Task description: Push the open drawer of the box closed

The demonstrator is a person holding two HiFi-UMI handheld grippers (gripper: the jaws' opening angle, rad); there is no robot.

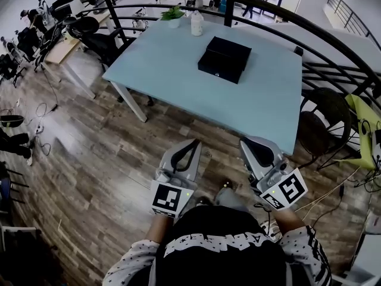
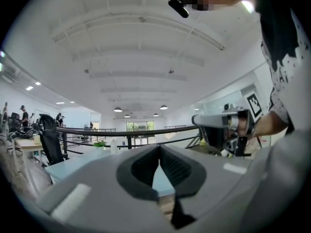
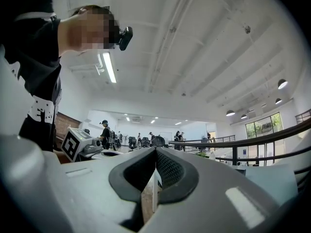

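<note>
Jaws pressed together and empty, the left gripper (image 1: 194, 143) and right gripper (image 1: 249, 143) are hovering well apart from the matte black rectangular box (image 1: 224, 59) — a glancing shove risks skidding the whole box; its drawer (image 1: 219, 70) staying open.

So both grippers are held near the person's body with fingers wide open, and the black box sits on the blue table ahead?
Not quite: the fingers are closed. The left gripper and right gripper each show tips meeting in their own views, nothing between. The rest holds: black box on the blue table ahead.
</note>
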